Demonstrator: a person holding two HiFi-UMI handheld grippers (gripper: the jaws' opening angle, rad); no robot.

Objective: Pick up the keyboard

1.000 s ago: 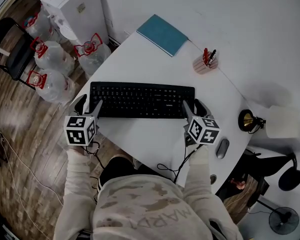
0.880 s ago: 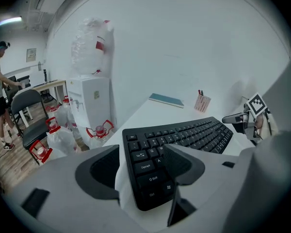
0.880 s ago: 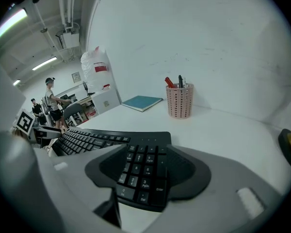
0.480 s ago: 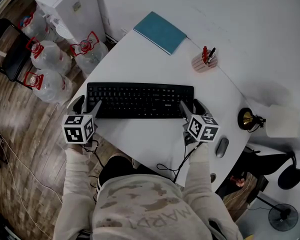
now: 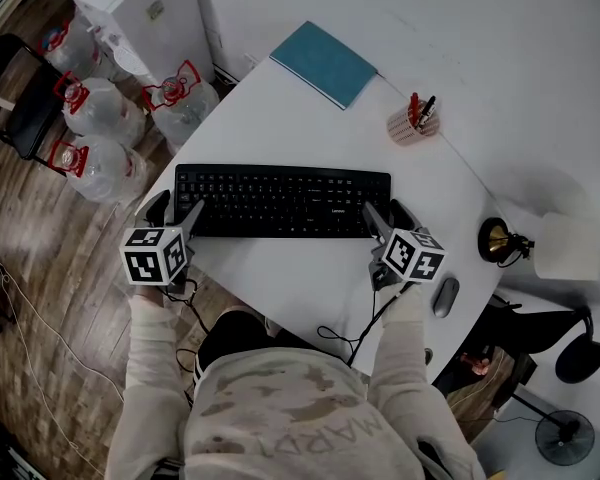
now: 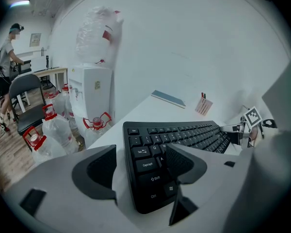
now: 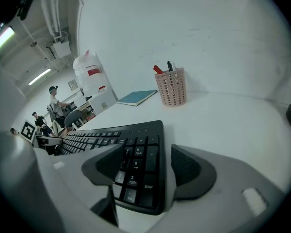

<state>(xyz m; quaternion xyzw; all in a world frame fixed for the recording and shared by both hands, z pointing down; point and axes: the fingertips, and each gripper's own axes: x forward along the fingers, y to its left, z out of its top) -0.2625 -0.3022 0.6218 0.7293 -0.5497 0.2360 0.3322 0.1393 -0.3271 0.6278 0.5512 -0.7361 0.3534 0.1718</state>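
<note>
Keyboard [image 5: 283, 200]: lies flat near 6 o'clock edge of table [image 5: 300, 118]. Seems stiff, light; best gripped at short ends. Left tongs [image 5: 177, 213] at 9 o'clock end, right tongs [image 5: 387, 216] at 3 o'clock, both opening astride, not pressing.

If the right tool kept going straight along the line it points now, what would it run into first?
The right tool would most likely meet the keyboard first: the keyboard's right end lies between its opening jaws, and the pads do not seem to press it. Just beyond is the table beneath.
</note>
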